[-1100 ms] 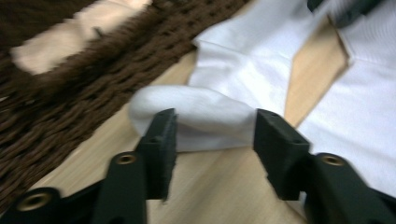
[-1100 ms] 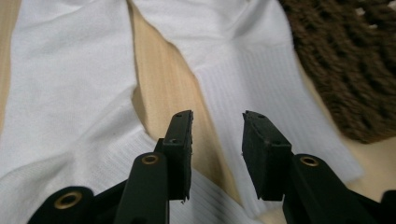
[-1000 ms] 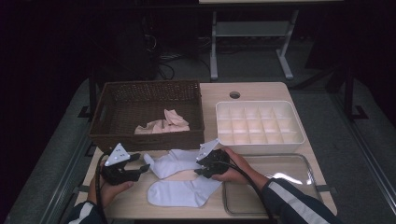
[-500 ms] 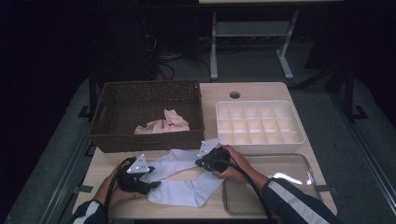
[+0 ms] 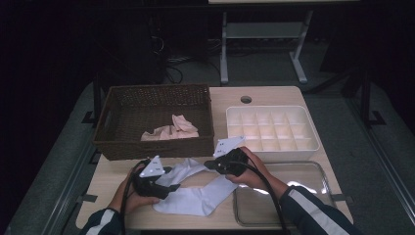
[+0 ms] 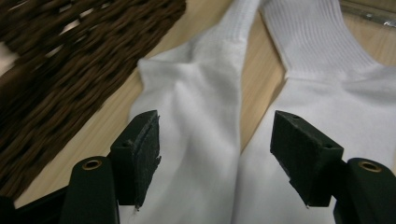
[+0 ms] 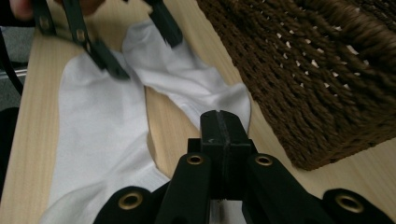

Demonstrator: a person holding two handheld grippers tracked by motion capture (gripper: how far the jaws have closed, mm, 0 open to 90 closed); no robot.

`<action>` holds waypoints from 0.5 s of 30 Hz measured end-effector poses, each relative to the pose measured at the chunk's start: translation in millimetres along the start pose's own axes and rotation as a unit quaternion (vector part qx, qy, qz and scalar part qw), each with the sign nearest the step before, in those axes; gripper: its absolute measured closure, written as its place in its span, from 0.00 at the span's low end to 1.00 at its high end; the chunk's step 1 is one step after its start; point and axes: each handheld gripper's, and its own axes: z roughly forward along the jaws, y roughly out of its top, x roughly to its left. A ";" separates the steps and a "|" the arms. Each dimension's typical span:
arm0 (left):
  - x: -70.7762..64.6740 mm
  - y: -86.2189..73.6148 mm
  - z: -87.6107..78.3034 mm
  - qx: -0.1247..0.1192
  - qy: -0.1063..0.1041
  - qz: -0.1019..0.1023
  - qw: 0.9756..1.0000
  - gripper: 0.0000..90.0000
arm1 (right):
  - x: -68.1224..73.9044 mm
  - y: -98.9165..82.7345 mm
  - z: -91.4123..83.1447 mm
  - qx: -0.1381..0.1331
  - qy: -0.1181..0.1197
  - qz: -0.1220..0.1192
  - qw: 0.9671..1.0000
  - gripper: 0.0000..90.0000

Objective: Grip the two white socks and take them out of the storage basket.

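Right gripper view: right gripper (image 7: 219, 122) jaws pressed together, pinch hidden | left gripper (image 6: 215, 149) jaws spread over sock (image 6: 196, 140)

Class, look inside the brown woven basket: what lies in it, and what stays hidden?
A crumpled pink cloth lies in the basket, toward its near right corner. The basket's near wall hides the cloth's lower edge and the floor there.

Tight working strip at the table's near edge

Wicker basket (image 5: 154, 120) walls off 12 o'clock of the 2 white socks (image 5: 193, 193); compartment box (image 5: 271, 128) blocks 1 o'clock, metal tray (image 5: 313, 171) lies at 3 o'clock; bare tabletop (image 5: 105, 178) opens toward 9.
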 end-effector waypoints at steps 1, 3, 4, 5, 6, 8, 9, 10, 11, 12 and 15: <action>-1.4 2.2 4.8 0.004 -0.001 0.003 1.000 0.36 | 0.1 0.7 -2.1 -0.004 0.001 0.007 1.000 1.00; -2.2 4.5 11.4 0.018 0.001 0.007 1.000 0.41 | -0.4 1.5 -5.4 -0.006 0.002 0.014 1.000 1.00; -2.4 5.4 15.4 0.027 0.008 0.011 1.000 0.43 | -0.6 1.7 -6.5 -0.009 0.003 0.011 1.000 1.00; -1.9 5.9 17.1 0.035 0.018 0.014 0.999 0.48 | 0.3 2.5 -8.0 -0.013 0.006 0.014 1.000 1.00; -0.5 5.6 17.5 0.037 0.013 0.014 0.999 0.56 | 1.0 3.2 -9.0 -0.013 0.006 0.013 1.000 1.00; 1.8 4.5 15.3 0.038 0.026 0.017 0.999 0.68 | 2.2 4.3 -11.5 -0.016 0.007 0.010 1.000 1.00; 3.0 4.1 12.9 0.035 0.024 0.014 0.999 0.72 | 3.3 4.8 -13.2 -0.017 0.009 0.011 1.000 1.00; 4.9 3.5 8.9 0.029 0.017 0.011 0.999 0.77 | 3.8 4.9 -14.3 -0.018 0.007 0.010 1.000 1.00; 6.3 3.4 3.7 0.026 0.021 0.016 0.999 0.83 | 4.5 5.3 -16.2 -0.020 0.007 0.011 1.000 1.00; 7.2 3.4 0.4 0.022 0.019 0.018 0.999 0.87 | 4.6 5.7 -18.8 -0.023 0.007 0.012 1.000 1.00; 8.4 4.5 -13.8 0.008 0.017 0.020 1.000 0.95 | 3.8 6.5 -24.8 -0.030 0.005 0.017 0.999 1.00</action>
